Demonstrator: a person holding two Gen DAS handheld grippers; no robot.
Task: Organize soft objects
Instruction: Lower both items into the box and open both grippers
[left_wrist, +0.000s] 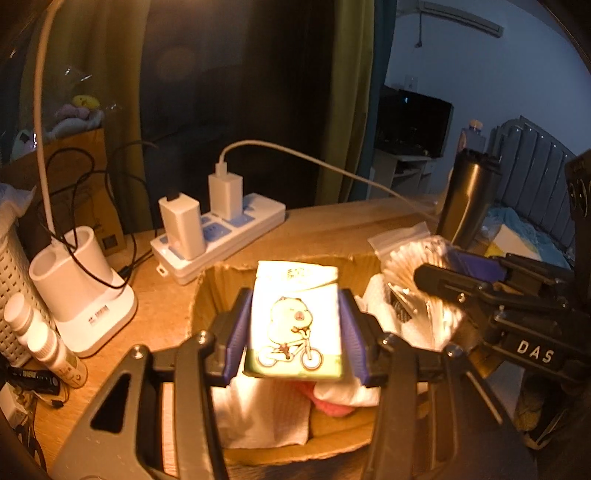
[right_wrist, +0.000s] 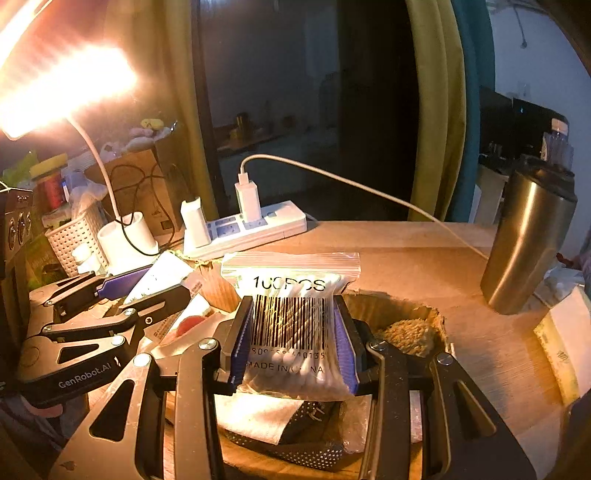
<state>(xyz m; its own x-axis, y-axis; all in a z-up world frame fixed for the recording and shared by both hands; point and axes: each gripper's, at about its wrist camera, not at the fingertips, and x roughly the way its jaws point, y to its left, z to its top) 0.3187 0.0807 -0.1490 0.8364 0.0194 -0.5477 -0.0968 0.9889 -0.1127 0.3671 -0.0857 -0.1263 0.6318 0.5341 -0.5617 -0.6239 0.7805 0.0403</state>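
Observation:
My left gripper (left_wrist: 295, 325) is shut on a white tissue pack (left_wrist: 297, 317) printed with a cartoon animal on a bicycle, held above an open cardboard box (left_wrist: 210, 288) that holds white cloths and a pink item. My right gripper (right_wrist: 293, 332) is shut on a clear zip bag of cotton swabs (right_wrist: 291, 310) with a barcode, held above the same box (right_wrist: 399, 306). The right gripper also shows in the left wrist view (left_wrist: 443, 284), to the right of the tissue pack. The left gripper shows in the right wrist view (right_wrist: 140, 291) at the left.
A white power strip (left_wrist: 221, 236) with chargers and a cable lies behind the box. A white lamp base (left_wrist: 85, 295), small bottles (left_wrist: 44, 343) and a lattice basket (right_wrist: 74, 236) stand left. A steel tumbler (right_wrist: 528, 240) stands right on the wooden desk (right_wrist: 424, 251).

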